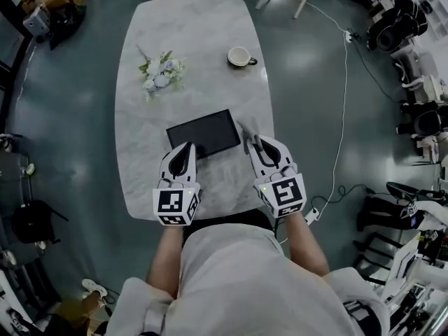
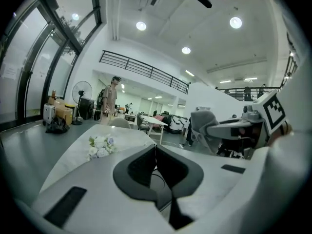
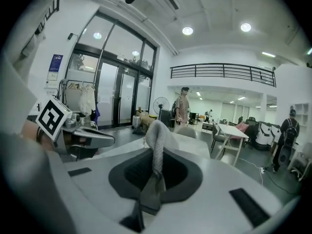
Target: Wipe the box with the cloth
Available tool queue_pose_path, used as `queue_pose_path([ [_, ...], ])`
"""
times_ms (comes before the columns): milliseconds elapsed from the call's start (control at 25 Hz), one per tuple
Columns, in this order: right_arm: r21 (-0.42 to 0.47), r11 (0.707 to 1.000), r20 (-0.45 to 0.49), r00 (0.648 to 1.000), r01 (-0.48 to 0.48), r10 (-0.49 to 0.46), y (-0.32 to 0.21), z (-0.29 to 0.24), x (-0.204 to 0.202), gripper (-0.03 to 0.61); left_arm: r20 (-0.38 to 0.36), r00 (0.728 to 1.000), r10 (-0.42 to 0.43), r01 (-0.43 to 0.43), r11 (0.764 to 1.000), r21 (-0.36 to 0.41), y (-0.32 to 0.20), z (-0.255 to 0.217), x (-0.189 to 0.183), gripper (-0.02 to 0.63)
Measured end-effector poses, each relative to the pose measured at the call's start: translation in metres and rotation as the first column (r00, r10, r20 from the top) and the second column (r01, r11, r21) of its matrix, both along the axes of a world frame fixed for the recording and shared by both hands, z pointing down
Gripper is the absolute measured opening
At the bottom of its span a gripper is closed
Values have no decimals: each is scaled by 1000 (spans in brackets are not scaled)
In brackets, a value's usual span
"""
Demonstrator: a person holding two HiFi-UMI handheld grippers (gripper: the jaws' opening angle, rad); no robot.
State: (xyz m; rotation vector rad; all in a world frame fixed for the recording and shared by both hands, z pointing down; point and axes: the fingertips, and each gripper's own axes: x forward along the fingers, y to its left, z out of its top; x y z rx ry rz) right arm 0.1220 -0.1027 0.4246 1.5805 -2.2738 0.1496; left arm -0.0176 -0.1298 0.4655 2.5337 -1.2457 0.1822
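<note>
Beside the flat dark box [image 1: 203,133], right gripper [image 3: 156,155] pinches limp grey cloth [image 3: 158,130].

Blk box [image 1: 203,133]; gry cloth [image 3: 157,145]

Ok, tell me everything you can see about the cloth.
The cloth is grey and looks like soft woven fabric. It is pinched between the jaws of the right tool, rising past them in a folded, drooping bunch, with a short end hanging below the grip. In the head view it pokes out beside the right edge of the dark flat box; whether it touches the box cannot be told.
</note>
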Motion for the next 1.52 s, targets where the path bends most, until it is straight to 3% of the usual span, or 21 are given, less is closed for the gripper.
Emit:
queue_pose_path([
  [160,-93,994,-118,991,51,-62,-24,25,-8,44,17,1000,13,-12,997,-71,-18,22,-10,23],
  [320,-164,977,-220,960,138,-173,-60,50,-22,45,31,999,25,-21,993,-118,-42,38,-21,23],
  [600,-348,892,-306,864,288,-399,-89,122,-38,46,43,999,25,-16,978,-206,-42,83,-15,23],
  [920,-471,828,-330,809,305,-486,-121,181,-29,46,45,999,7,5,962,-274,-43,113,1,23],
  [1000,-487,820,-325,808,302,-491,-127,190,-25,46,47,999,2,12,958,-287,-42,119,2,23],
  [1280,-548,789,-238,853,276,-464,-130,217,-21,46,55,998,4,14,943,-333,-33,132,9,23],
  [1520,-512,818,-194,891,264,-410,-131,224,-22,44,77,997,-17,42,938,-345,-31,142,6,23],
])
